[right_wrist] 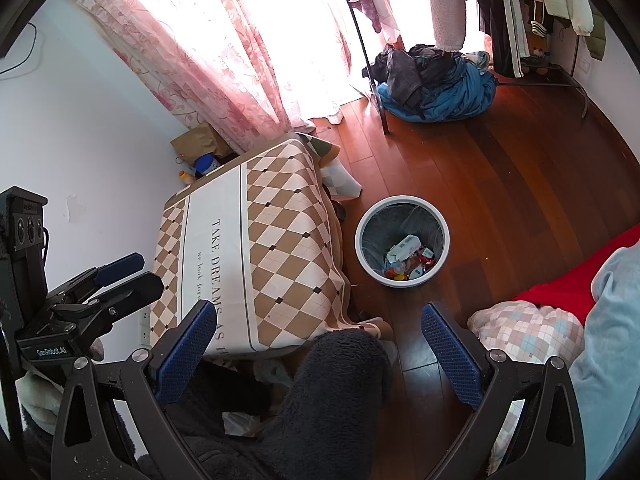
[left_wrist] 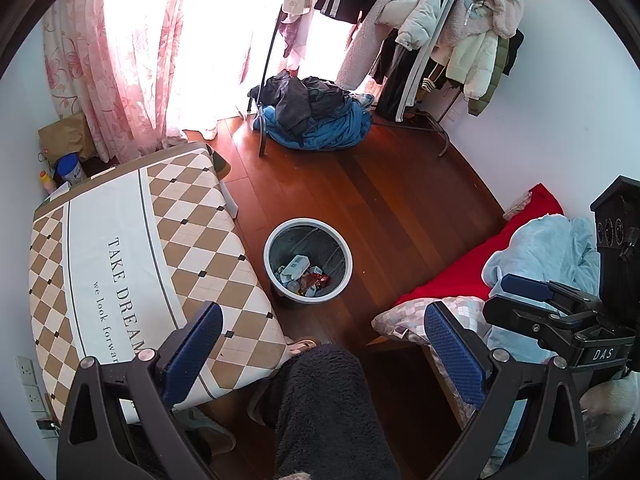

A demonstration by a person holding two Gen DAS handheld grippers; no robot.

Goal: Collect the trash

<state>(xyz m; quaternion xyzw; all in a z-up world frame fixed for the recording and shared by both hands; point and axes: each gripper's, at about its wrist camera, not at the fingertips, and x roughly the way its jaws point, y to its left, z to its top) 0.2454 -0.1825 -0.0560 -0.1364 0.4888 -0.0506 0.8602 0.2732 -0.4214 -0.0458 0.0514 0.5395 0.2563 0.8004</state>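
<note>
A round grey bin with a pale rim stands on the wooden floor beside the covered table; it also shows in the right wrist view. Several wrappers and a small carton lie at its bottom. My left gripper is open and empty, held high above the floor, short of the bin. My right gripper is open and empty too, at a similar height. The right gripper's body shows at the right edge of the left wrist view. A crumpled white scrap lies low between my right fingers.
A table under a brown-and-white diamond cloth stands left of the bin. A bed with a red sheet, a blue blanket and a checked pillow is on the right. A pile of clothes and a loaded clothes rack stand at the back. My dark fleece-clad knee is below.
</note>
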